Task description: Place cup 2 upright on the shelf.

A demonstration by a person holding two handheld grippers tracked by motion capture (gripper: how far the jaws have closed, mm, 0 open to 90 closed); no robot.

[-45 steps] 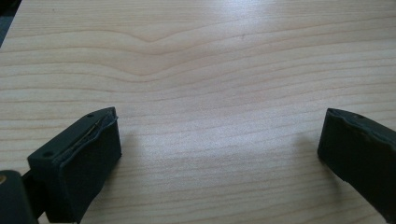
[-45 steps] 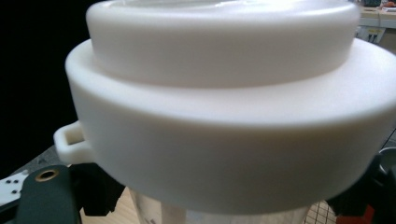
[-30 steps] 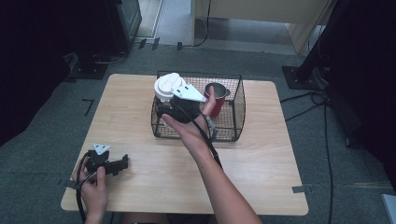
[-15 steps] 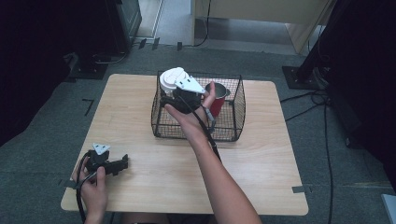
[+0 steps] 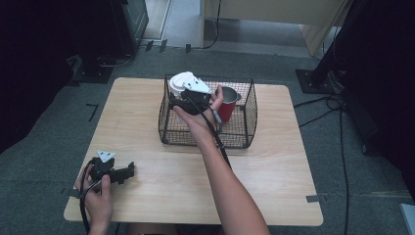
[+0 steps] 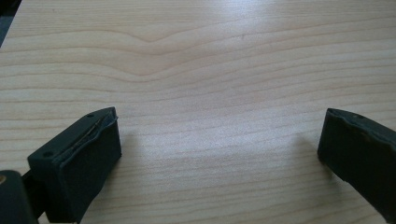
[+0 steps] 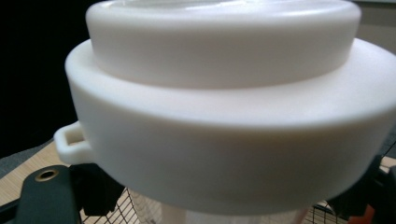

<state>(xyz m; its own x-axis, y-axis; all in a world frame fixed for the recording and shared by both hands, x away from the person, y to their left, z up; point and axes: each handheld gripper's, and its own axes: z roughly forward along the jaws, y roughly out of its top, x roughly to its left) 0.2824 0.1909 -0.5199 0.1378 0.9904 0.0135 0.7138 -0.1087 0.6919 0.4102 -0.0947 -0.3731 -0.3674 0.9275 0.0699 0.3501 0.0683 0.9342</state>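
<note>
My right gripper (image 5: 190,102) is shut on a container with a broad white lid (image 5: 181,82), held over the back left part of a black wire basket (image 5: 247,128). In the right gripper view the white lid (image 7: 224,116) looms close, and the container's clear body (image 7: 233,215) sits between the jaws of my right gripper (image 7: 224,203). A red cup (image 5: 226,108) with a metal inside stands in the basket just right of the hand. My left gripper (image 5: 130,170) rests on the table's front left, its jaws wide open over bare wood, as the left gripper view (image 6: 219,154) shows.
The wooden table (image 5: 274,181) has free room in front of the basket and to its sides. Basket wire (image 7: 116,211) shows beneath the container. Dark equipment and cables (image 5: 337,105) lie on the floor around the table.
The right hand has carried the white-lidded container farther toward the basket's back left and a little lower. The left gripper has stayed in place.
</note>
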